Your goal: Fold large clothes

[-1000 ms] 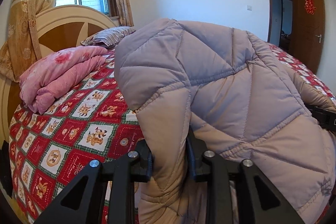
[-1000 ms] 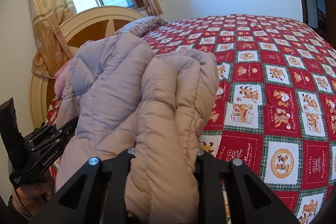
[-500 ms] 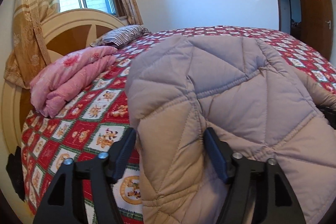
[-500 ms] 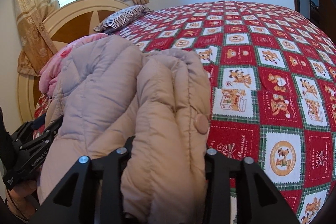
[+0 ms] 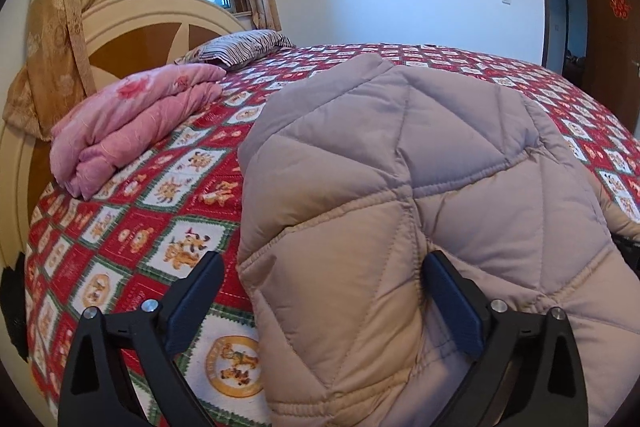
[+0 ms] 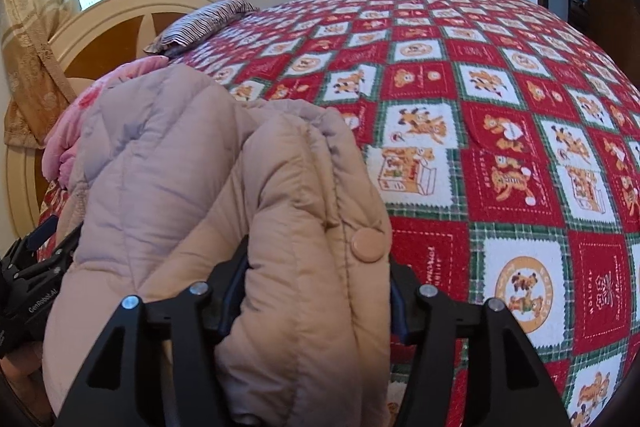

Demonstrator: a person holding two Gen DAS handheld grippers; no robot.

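Folded pink quilt (image 5: 128, 131) and striped pillow (image 5: 240, 47) near headboard (image 5: 132, 27); beige quilted coat (image 5: 400, 187) heaped on bed (image 6: 500, 107), blocking much of both views; left tongs (image 5: 320, 299) spread wide, just opening, left pad clear of coat; right tongs (image 6: 316, 291) also just opening, coat fold between, grip unclear; both angled downward; "GenRobot.AI" on left tongs' body.

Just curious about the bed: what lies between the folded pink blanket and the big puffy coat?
Only bare bedspread, red and white squares with bear prints. The left wrist view shows that stretch between the pink blanket and the coat; nothing else lies on it.
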